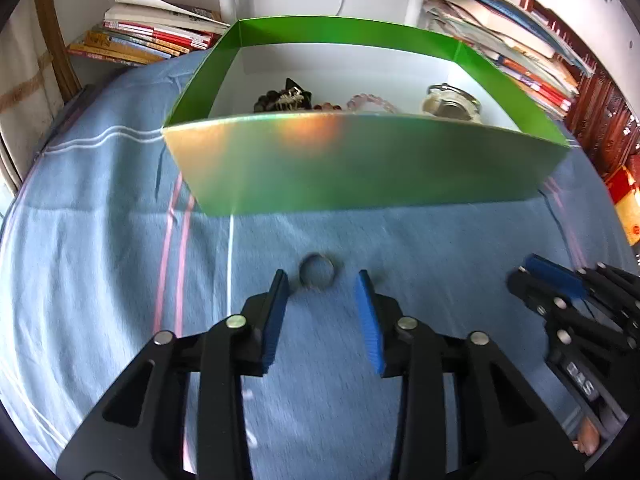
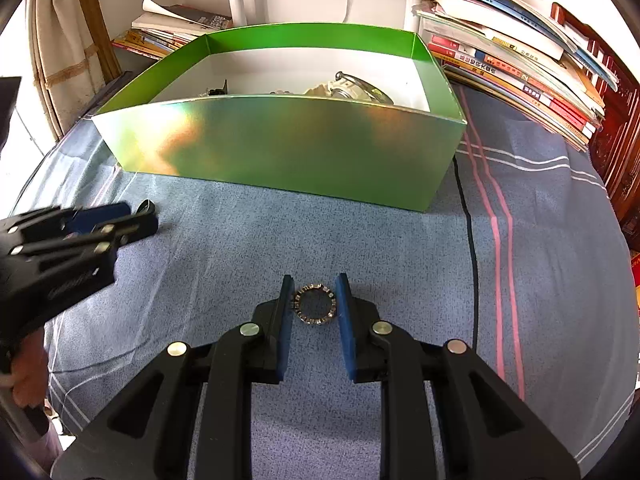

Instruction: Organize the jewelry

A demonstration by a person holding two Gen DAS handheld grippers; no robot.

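A green box [image 1: 360,164] stands on the blue striped cloth and holds bead bracelets [image 1: 372,102], a dark ornament [image 1: 286,96] and a metal watch [image 1: 452,104]. In the left wrist view a plain silver ring [image 1: 317,271] lies on the cloth just ahead of my open left gripper [image 1: 323,278], nearer its left pad. In the right wrist view a studded ring [image 2: 314,305] lies between the blue pads [image 2: 285,300] of my right gripper [image 2: 314,282]; the pads stand close beside it, with a small gap showing. The box [image 2: 288,152] is ahead.
Stacks of books [image 1: 148,36] lie behind the box at left and right [image 2: 512,64]. A dark wooden cabinet [image 1: 604,120] is at the far right. Each gripper shows in the other's view: the right one [image 1: 560,284], the left one [image 2: 100,220].
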